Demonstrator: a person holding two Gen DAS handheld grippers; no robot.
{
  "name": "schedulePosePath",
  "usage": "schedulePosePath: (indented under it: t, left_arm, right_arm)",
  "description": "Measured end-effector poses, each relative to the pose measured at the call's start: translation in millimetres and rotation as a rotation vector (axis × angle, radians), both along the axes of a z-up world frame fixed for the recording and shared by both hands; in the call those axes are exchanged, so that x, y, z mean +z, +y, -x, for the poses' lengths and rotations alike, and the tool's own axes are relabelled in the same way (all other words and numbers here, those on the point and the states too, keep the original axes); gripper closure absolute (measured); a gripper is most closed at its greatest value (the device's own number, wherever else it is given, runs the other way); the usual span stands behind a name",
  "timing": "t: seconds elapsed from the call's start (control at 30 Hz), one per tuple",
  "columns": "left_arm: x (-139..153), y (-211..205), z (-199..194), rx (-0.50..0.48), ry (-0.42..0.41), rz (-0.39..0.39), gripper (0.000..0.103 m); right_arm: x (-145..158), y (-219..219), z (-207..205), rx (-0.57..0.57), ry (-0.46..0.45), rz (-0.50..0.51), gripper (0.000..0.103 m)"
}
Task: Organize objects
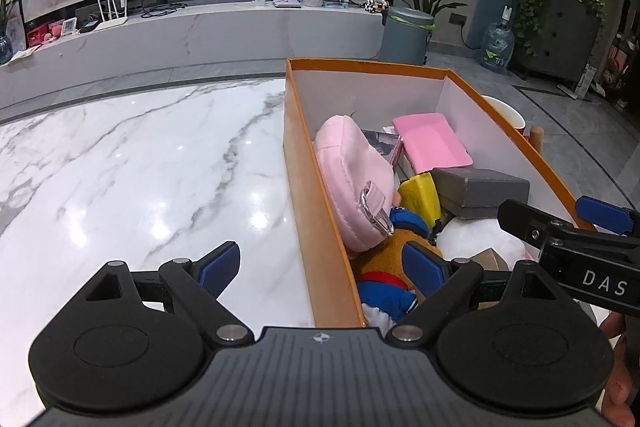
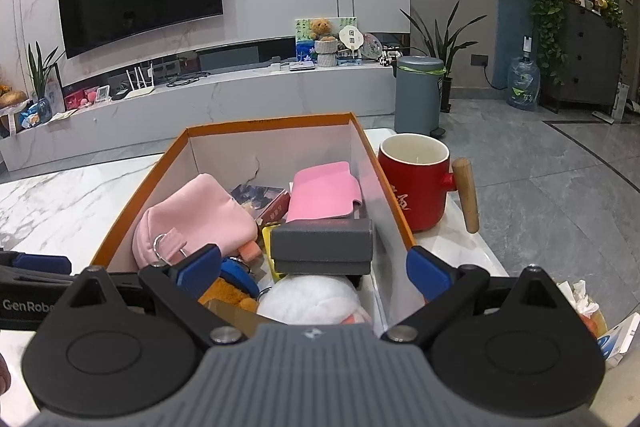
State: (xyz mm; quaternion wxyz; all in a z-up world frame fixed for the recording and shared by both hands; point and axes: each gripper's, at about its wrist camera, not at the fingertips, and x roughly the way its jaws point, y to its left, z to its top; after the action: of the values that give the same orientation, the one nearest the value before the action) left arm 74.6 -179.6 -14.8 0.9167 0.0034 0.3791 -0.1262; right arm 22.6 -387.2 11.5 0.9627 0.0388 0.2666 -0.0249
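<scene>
one orange box (image 2: 132, 203), two pink items, one mug (image 2: 416, 183)

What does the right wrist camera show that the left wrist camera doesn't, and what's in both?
Only the right wrist view shows the whole red mug with its wooden handle, standing on the table just outside the box. Only the left wrist view shows the broad bare marble tabletop beside the box. Both show the orange box, pink pouch, grey case and open claws.
</scene>
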Motion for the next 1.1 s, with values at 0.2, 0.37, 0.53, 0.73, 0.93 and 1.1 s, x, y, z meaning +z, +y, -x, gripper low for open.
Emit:
schedulePosePath:
  t: [0.2,0.37,0.53,0.73,0.93,1.1]
  left_arm:
    - [0.0,-1.7,-1.4,0.0,0.009,-0.005,0.0]
    - [0.3,-1.5,-1.9,0.002,0.01,-0.005,0.0]
    - [0.7,-2.6,-2.1,-0.007,0.009,-0.012,0.0]
    - [0.9,-3.9,-0.4,-0.015,-0.01,-0.024,0.0]
    - [0.5,-0.7,-2.8,-0.007,0.007,0.003,0.0]
    - [0.5,-3.7,-3.2,-0.006,0.005,0.001,0.0]
  right_arm:
    - [1.4,1.6,0.8,0.001,-0.006,0.012,0.004]
    - [1.2,2.5,0.4,0.01,-0.003,0.011,0.002]
    - [2.0,3.0,1.1,0.008,-0.006,0.016,0.001]
    - [2.4,1.4,1.6,0.003,-0.009,0.011,0.001]
    - [2.7,3.0,1.3,0.002,-0.006,0.024,0.001]
    - [3.5,0.6,2.4,-0.006,-0.009,0.021,0.001]
